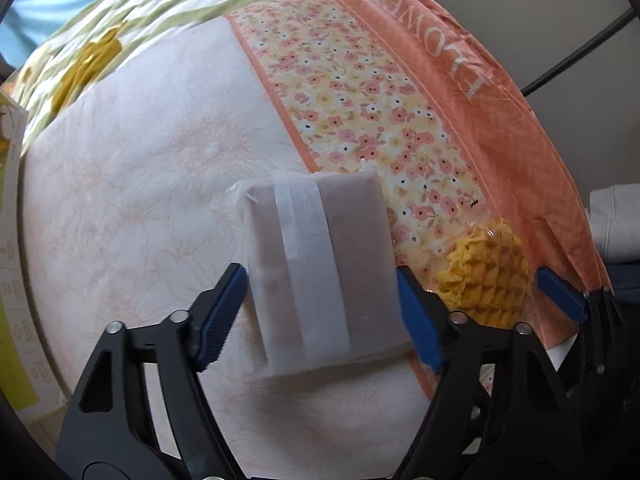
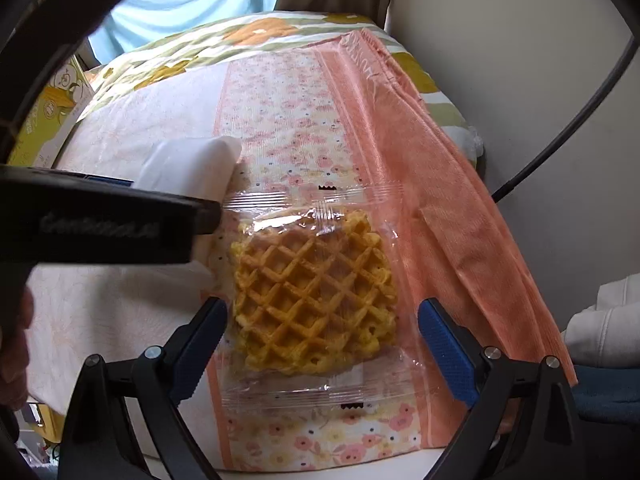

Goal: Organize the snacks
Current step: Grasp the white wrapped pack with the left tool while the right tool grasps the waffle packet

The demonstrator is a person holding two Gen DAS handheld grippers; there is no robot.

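Observation:
A white wrapped snack packet (image 1: 316, 272) lies on a floral cloth between the blue pads of my left gripper (image 1: 320, 312), which is open around it; the pads stand close to its sides. A yellow waffle in clear wrap (image 2: 316, 292) lies on the flower-print strip between the open fingers of my right gripper (image 2: 324, 344), with gaps on both sides. The waffle also shows in the left wrist view (image 1: 486, 276), right of the packet. The white packet (image 2: 192, 172) shows in the right wrist view behind the left gripper's black body (image 2: 100, 220).
The cloth (image 1: 140, 184) has a pale part, a flowered strip and an orange border with lettering (image 1: 424, 32). A yellow box (image 2: 44, 120) stands at the left. A black cable (image 2: 560, 136) runs along the wall at right. White fabric (image 2: 604, 328) lies at the right edge.

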